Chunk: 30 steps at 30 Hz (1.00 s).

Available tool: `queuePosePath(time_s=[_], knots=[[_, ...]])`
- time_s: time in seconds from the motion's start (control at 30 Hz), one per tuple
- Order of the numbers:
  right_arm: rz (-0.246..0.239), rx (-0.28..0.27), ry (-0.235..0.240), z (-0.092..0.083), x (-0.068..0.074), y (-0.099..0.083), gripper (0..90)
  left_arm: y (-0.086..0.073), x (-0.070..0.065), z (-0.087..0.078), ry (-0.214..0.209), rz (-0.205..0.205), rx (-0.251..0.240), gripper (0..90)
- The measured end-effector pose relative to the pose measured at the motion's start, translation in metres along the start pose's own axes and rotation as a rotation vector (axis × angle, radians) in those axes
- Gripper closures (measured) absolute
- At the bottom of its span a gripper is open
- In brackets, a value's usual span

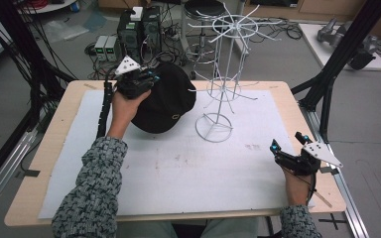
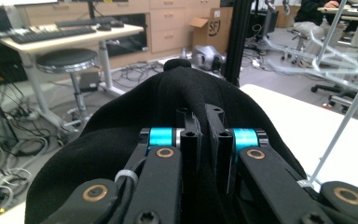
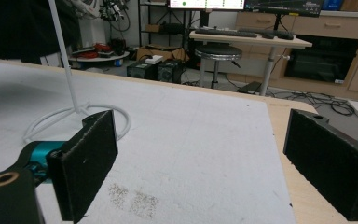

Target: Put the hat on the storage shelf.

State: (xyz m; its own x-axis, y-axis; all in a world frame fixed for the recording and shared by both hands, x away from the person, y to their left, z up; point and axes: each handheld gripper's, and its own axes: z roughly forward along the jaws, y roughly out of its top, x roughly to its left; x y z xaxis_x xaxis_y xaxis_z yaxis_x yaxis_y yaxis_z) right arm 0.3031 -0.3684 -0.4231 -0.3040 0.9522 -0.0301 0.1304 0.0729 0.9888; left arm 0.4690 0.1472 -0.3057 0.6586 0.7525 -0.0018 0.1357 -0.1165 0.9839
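Note:
A black cap (image 1: 166, 101) hangs lifted off the white mat, held by my left gripper (image 1: 144, 79), which is shut on its fabric at the back left. In the left gripper view the two black jaws pinch a fold of the cap (image 2: 177, 88) between them, and my left gripper (image 2: 204, 140) shows no gap. A white wire rack (image 1: 223, 74) stands just right of the cap, its ring base (image 1: 213, 127) on the mat. My right gripper (image 1: 287, 140) rests open at the table's right edge, its pads (image 3: 91, 158) wide apart over the bare mat (image 3: 191, 140).
The wire rack's arms (image 1: 248, 25) spread out above the table's far middle. The white mat (image 1: 178, 168) covers most of the wooden table (image 1: 59, 129). Black frame posts (image 1: 327, 74) rise at the right. Cables, boxes and a stool (image 1: 203, 10) lie beyond the far edge.

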Motion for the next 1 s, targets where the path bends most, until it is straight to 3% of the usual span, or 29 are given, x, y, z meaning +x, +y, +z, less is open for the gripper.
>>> queuePosePath(time_s=[0.17, 0.37, 0.6, 0.77, 1.0], knots=[[-0.005, 0.001, 0.001, 0.0, 0.0, 0.0, 8.9, 0.019, 0.011, -0.017, 0.028, 0.024, -0.014, 85.6], [-0.002, 0.006, 0.005, 0.002, 0.001, 0.0, 8.9, 0.042, 0.026, -0.042, 0.064, 0.024, -0.06, 85.6], [-0.007, 0.005, 0.006, 0.003, 0.002, 0.0, 8.9, 0.072, 0.035, -0.065, 0.082, 0.047, -0.103, 85.6], [-0.007, 0.007, 0.003, 0.003, 0.003, 0.0, 8.9, 0.102, 0.041, -0.078, 0.074, 0.063, -0.136, 85.6], [-0.011, 0.011, 0.002, 0.004, 0.003, 0.0, 8.9, 0.139, 0.04, -0.088, 0.029, 0.064, -0.185, 85.6]])
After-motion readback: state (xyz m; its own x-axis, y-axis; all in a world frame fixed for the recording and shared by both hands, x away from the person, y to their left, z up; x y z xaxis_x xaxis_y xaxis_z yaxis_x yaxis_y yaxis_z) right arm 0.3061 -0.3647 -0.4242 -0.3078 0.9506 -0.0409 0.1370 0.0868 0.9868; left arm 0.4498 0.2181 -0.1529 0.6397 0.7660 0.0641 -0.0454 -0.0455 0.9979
